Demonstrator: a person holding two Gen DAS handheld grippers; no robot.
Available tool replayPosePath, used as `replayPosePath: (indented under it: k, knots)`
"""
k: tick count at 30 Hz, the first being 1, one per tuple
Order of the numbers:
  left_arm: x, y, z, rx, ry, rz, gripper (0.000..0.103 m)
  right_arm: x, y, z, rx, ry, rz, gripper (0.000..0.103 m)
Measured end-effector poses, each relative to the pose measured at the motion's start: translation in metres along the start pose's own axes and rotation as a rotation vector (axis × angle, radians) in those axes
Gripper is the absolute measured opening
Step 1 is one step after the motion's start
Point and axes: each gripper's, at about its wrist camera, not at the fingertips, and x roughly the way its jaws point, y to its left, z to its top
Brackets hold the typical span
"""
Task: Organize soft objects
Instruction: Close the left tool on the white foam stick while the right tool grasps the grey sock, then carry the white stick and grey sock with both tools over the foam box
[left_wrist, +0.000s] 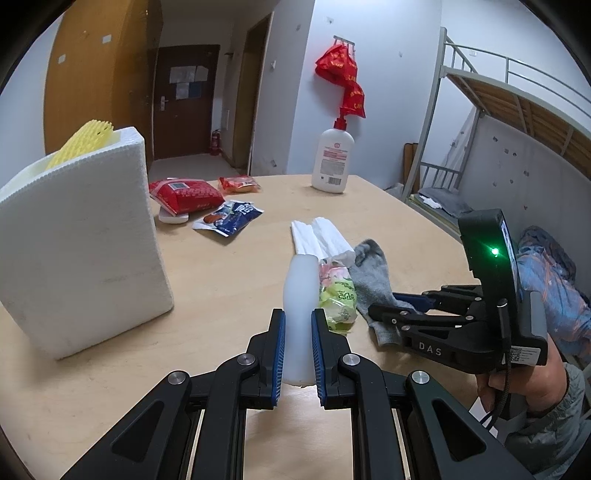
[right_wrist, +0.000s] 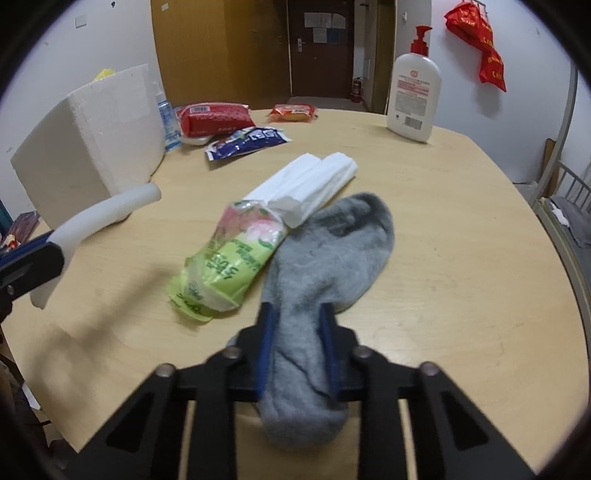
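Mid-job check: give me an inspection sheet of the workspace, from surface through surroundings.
Surface: wooden table, dry.
Job's things: foam tube in left gripper; grey sock in right gripper; tissue pack beside sock; foam box holding yellow netting.
Clutter: red packet, blue pouch, snack pack, lotion bottle, small bottle.
Grippers: both shut on their items.
Cables: black lead on right gripper.
Surroundings: bunk bed, door, red bags.
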Motion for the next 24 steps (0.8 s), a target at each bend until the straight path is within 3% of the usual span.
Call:
replayPosePath:
  k: [22,24]
  knots:
    - [-0.031,-0.005,0.004,-0.002,-0.072,0.044,0.015,-0.079,-0.019,-0.003,0.122,-0.199,0.074,0.02]
    - [-0.034,-0.005,0.003,-0.002,-0.077,0.046,0.015,-0.086,-0.021,-0.002,0.121,-0.23,0.08,0.015]
